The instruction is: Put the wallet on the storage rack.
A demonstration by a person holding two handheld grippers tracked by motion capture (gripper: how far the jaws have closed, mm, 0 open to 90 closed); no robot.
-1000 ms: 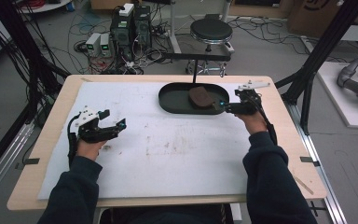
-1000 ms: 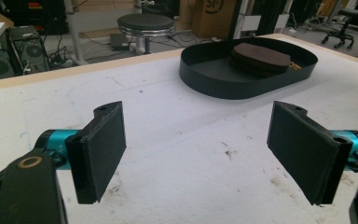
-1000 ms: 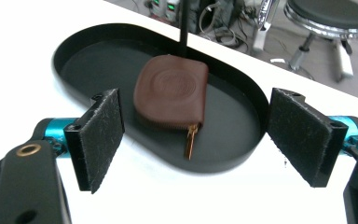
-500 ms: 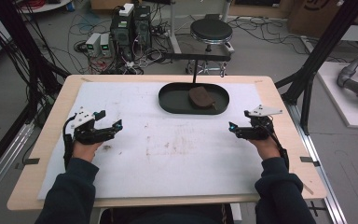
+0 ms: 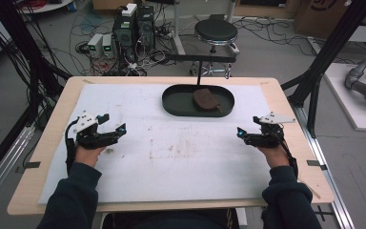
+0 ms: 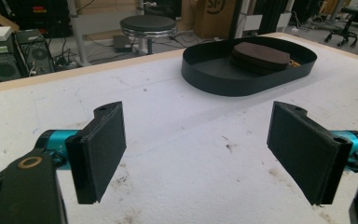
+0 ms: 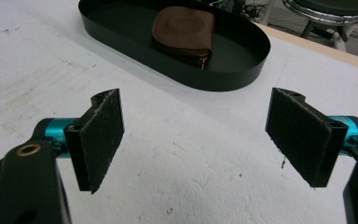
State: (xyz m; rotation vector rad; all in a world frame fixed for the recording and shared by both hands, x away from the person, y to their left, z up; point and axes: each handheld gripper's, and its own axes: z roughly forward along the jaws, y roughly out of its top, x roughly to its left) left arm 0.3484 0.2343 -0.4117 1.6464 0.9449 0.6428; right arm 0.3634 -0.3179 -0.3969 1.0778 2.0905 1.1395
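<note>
The right gripper (image 5: 241, 134) rests low over the white padded table cover (image 5: 181, 157) near the table's right edge, its two black jaws spread wide with nothing between them. In the right gripper view its felt-faced pads (image 7: 103, 135) frame bare white cover, and the brown leather zip pouch (image 7: 184, 33) lies well ahead of them, slightly left of the gap's middle, flat inside the black oval metal tray (image 7: 242, 74). The left gripper (image 5: 120, 131) sits near the table's left edge, its jaws equally wide apart and empty; in the left gripper view the tray (image 6: 214, 79) lies ahead and to the right, well apart from the pads (image 6: 100, 149).

From above, the tray (image 5: 171, 102) stands at the far middle of the table, between the two grippers but farther from the person, with the pouch (image 5: 206, 99) in its right half.

In the left gripper view the tray's wall hides the pouch's (image 6: 261, 56) lower edge, so only its dark top shows. Both hands are mostly covered by the grippers, and the dark sleeves (image 5: 71, 200) are cut off at the bottom of the high view.
</note>
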